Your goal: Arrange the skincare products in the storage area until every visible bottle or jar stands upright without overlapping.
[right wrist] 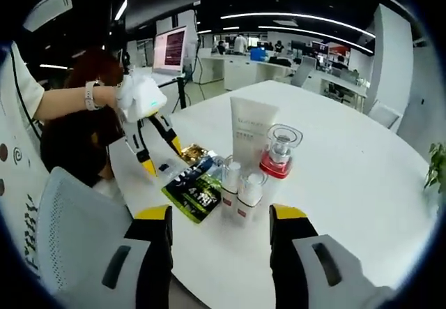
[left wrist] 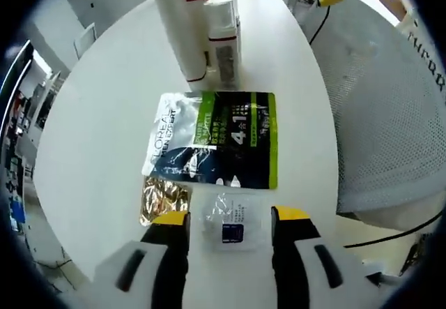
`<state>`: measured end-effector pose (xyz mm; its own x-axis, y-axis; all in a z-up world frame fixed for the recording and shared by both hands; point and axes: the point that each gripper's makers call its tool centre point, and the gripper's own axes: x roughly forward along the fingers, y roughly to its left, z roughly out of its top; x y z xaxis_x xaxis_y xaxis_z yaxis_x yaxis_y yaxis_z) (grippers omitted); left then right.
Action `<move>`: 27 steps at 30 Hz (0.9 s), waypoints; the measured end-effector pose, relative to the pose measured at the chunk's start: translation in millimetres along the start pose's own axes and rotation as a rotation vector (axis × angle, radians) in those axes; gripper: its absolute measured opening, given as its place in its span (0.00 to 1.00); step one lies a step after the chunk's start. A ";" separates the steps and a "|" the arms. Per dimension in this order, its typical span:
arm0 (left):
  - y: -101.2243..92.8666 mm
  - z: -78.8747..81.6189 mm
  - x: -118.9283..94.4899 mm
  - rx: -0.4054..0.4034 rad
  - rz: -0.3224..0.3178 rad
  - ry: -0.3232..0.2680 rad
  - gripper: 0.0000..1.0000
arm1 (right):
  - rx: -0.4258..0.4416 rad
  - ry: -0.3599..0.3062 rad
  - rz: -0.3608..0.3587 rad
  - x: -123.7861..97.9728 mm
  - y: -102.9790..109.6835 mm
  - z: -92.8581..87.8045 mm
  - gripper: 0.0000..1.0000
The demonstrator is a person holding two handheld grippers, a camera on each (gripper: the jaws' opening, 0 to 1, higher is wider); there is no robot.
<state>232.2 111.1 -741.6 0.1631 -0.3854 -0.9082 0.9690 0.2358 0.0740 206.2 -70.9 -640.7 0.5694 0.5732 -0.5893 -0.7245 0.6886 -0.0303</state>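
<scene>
Yellow-tipped left gripper (left wrist: 230, 218) hovers with jaws apart, straddling a small clear plastic sachet with a dark blue label (left wrist: 230, 224) lying flat on the round white table (left wrist: 97, 107). Just left of it lies a crinkled gold foil packet (left wrist: 162, 199), and beyond both a flat dark-and-green L'Oréal pouch (left wrist: 212, 139). Farther on stand a tall white tube (right wrist: 249, 129), two small white bottles (right wrist: 239, 187) and a red-collared clear-capped bottle (right wrist: 279, 152), all upright. Right gripper (right wrist: 219, 218) hangs with jaws apart near them, gripping nothing.

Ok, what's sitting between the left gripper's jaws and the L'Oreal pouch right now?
In the left gripper view, a small clear sachet lies between the open jaws of the left gripper, just short of the L'Oreal pouch. A gold foil packet sits beside it.
</scene>
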 end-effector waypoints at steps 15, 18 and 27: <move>-4.3 46.8 -54.2 -0.203 0.158 -0.277 0.65 | -0.009 0.031 -0.027 -3.4 -4.9 -8.8 0.86; -9.8 50.7 -60.7 -0.234 0.170 -0.315 0.71 | -0.013 0.033 -0.028 -5.2 -5.4 -9.0 0.90; -17.9 59.1 -70.2 -0.324 0.242 -0.381 0.99 | -0.068 0.021 -0.009 -6.5 3.7 -2.8 0.95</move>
<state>214.3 81.2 -654.8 0.4876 -0.5679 -0.6631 0.7988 0.5967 0.0763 198.8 -73.3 -639.2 0.5688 0.5570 -0.6052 -0.7441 0.6619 -0.0901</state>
